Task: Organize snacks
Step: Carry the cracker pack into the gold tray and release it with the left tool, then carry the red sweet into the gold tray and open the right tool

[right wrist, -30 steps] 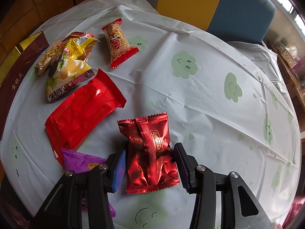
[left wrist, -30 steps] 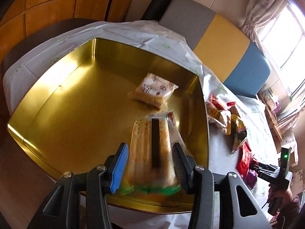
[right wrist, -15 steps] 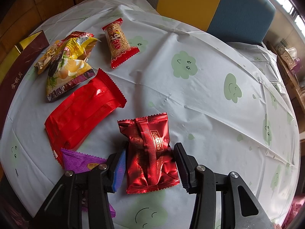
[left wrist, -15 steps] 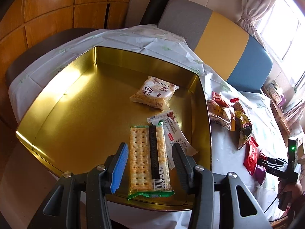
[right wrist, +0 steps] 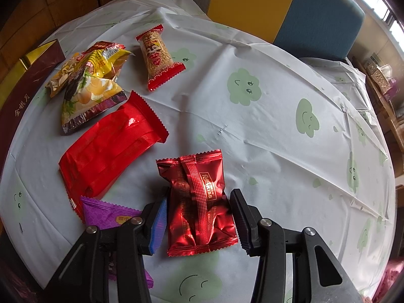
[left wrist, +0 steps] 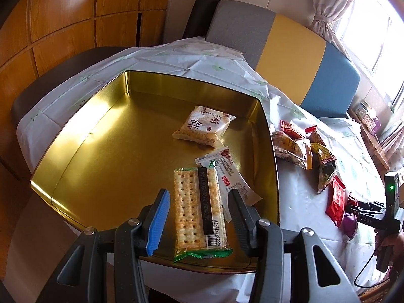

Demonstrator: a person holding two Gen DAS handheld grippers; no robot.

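Observation:
A gold tin [left wrist: 101,151] holds a cracker pack [left wrist: 199,209], a white sachet [left wrist: 227,174] and a rice-cake pack [left wrist: 204,126]. My left gripper [left wrist: 199,217] is open above the tin's near edge, its fingers either side of the cracker pack, which lies flat on the tin floor. My right gripper [right wrist: 199,219] is open, its fingers either side of a dark red foil snack [right wrist: 199,202] lying on the tablecloth. A bright red pack [right wrist: 108,149], a purple pack [right wrist: 108,217], a yellow bag [right wrist: 88,88] and a peanut bar [right wrist: 156,55] lie to the left.
The tin's maroon outer wall [right wrist: 20,96] stands at the far left of the right wrist view. A grey, yellow and blue sofa back [left wrist: 290,43] runs behind the table. The right gripper and hand [left wrist: 386,217] show at the left view's right edge.
The left gripper let go of the cracker pack, which now lies flat in the tin, and drew back and up. The right gripper has not moved.

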